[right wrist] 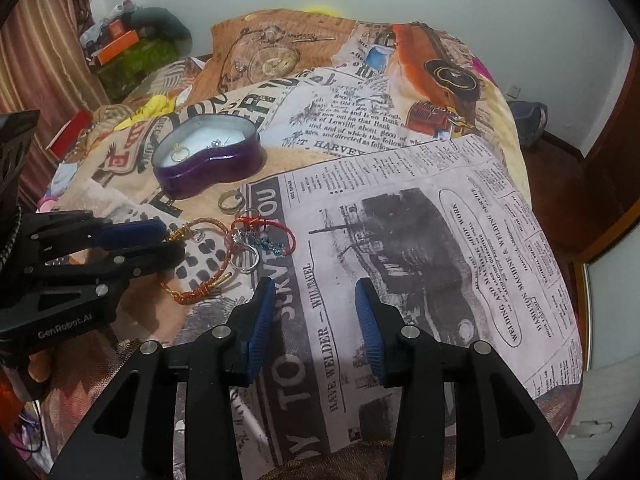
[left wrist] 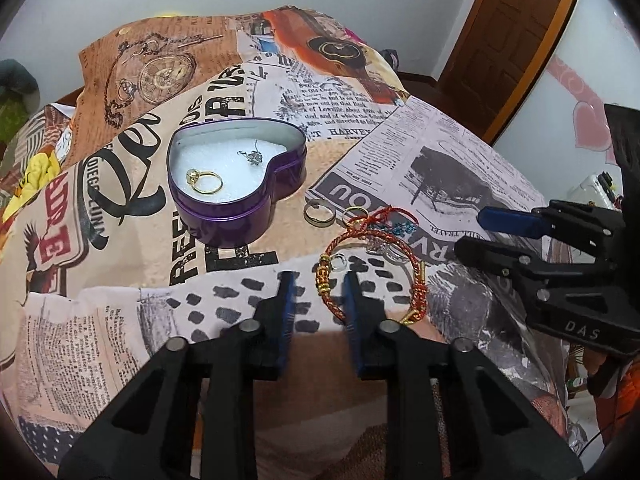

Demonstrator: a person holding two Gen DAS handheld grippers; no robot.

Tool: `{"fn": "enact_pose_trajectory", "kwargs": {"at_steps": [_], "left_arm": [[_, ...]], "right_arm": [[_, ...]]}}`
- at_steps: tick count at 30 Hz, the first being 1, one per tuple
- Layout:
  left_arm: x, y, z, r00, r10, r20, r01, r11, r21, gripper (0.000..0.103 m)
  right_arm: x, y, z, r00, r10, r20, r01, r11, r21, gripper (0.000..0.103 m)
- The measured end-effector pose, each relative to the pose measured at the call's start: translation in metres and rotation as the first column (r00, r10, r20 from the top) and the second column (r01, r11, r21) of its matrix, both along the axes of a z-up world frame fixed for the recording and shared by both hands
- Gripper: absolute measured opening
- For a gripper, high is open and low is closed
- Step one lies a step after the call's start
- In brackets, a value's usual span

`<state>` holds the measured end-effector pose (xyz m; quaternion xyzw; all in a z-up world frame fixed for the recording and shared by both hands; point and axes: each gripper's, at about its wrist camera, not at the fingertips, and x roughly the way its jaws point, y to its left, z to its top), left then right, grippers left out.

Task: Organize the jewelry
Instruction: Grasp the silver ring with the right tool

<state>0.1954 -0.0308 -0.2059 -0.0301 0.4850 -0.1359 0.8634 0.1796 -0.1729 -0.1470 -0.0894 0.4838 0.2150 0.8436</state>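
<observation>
A purple heart-shaped tin [left wrist: 240, 216] stands open on the printed cloth. On its white padding lie a gold ring [left wrist: 204, 180] and a small silver pendant [left wrist: 252, 156]. To its right lie a band ring [left wrist: 316, 212], a red cord bracelet [left wrist: 388, 216] and a red-gold braided bracelet [left wrist: 376, 236] with small silver rings [left wrist: 384, 250] inside its loop. My left gripper [left wrist: 318, 284] is open, its tips either side of the braided bracelet's beaded part without pressing it. My right gripper [right wrist: 314, 286] is open and empty over the newspaper print, right of the braided bracelet [right wrist: 192, 296] and tin [right wrist: 208, 176].
The printed cloth [right wrist: 400, 208] drapes over a rounded surface and falls away at the right and near edges. A wooden door [left wrist: 512, 40] stands at the back right. Boxes and clutter [right wrist: 128, 48] pile up at the back left beside a curtain.
</observation>
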Motion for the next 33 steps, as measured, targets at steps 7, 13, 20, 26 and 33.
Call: {"fn": "enact_pose_trajectory", "kwargs": {"at_steps": [7, 13, 20, 26, 33], "left_arm": [[0.0, 0.006, 0.0, 1.0, 0.017, 0.012, -0.017, 1.0, -0.011, 0.005], [-0.006, 0.021, 0.006, 0.997, 0.063, 0.036, -0.062, 0.998, -0.019, 0.005], [-0.014, 0.032, 0.006, 0.995, 0.081, 0.052, -0.082, 0.996, 0.021, 0.005], [-0.017, 0.038, 0.0, 0.995, 0.094, 0.043, -0.094, 0.996, -0.007, 0.005], [-0.016, 0.035, -0.005, 0.995, 0.093, 0.032, -0.093, 0.996, 0.001, 0.005]], "right_arm": [[-0.002, 0.014, 0.001, 0.999, 0.041, 0.001, -0.041, 0.999, 0.021, 0.038], [0.003, 0.029, -0.005, 0.997, 0.073, -0.038, -0.07, 0.995, 0.066, 0.038], [0.009, 0.044, -0.016, 0.993, 0.1, -0.066, -0.094, 0.992, 0.08, 0.038], [0.015, 0.048, -0.019, 0.993, 0.095, -0.064, -0.089, 0.993, 0.079, 0.038], [0.015, 0.052, -0.02, 0.994, 0.103, -0.035, -0.1, 0.993, 0.065, 0.021]]}}
